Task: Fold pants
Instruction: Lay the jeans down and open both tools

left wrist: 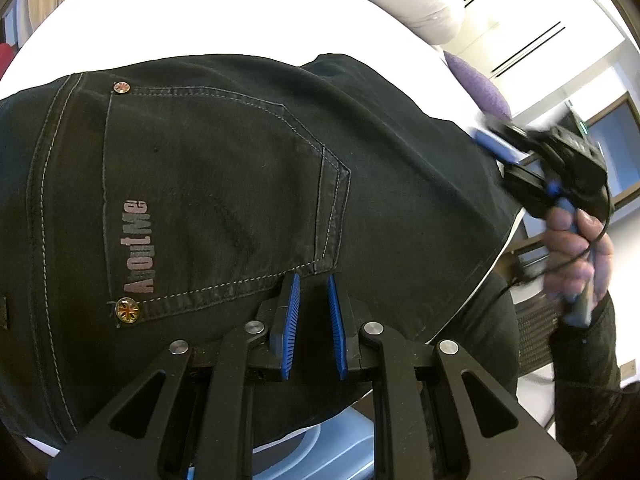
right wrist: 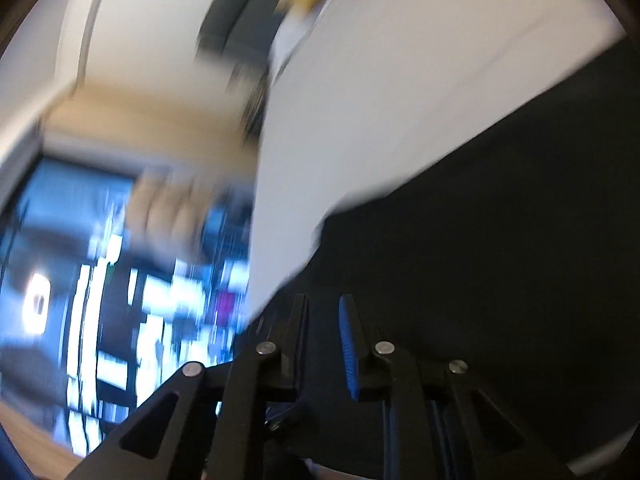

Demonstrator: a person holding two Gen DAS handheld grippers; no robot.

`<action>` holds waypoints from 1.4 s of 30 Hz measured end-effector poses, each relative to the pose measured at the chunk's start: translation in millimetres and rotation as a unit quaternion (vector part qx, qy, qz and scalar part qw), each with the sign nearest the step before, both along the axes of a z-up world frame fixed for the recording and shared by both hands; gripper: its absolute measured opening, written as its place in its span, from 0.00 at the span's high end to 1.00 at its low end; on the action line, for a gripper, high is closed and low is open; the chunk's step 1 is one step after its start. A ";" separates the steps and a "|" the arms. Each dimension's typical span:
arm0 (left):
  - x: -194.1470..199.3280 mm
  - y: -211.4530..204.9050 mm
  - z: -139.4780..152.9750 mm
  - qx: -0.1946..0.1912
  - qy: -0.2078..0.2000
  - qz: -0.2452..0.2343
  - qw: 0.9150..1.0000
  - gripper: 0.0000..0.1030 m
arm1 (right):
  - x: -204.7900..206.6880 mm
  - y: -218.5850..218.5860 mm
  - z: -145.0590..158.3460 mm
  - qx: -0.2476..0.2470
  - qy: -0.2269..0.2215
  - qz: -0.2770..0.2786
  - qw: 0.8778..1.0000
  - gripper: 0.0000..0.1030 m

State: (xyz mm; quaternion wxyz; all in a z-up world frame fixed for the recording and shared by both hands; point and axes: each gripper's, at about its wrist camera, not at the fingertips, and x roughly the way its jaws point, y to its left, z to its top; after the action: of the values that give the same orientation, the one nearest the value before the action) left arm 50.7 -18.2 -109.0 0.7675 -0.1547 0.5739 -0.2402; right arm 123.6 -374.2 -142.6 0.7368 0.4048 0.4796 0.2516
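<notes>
Ahead of both grippers, the black denim pants point(left wrist: 240, 184) lie spread on the white bed point(left wrist: 208, 12), the left gripper point(left wrist: 313, 292) clamped on their near edge as an anchor, the right gripper point(right wrist: 323, 316) nearly closed over cloth, grip unclear.

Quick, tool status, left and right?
Left tool: closed on the black jeans.
Right tool: narrow gap, dark cloth between; view blurred, grip cannot be told.
</notes>
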 end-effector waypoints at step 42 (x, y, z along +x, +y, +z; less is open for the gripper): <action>148.2 -167.4 -17.8 -0.012 0.006 -0.075 0.997 0.86 | 1.1 -325.4 -34.6 -0.091 0.042 -0.394 0.913 0.91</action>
State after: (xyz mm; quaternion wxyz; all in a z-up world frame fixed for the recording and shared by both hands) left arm 198.9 -185.6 -126.8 0.7417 -0.1222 0.5856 -0.3033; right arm 124.7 -699.6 -177.2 0.7889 0.5021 0.3328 -0.1215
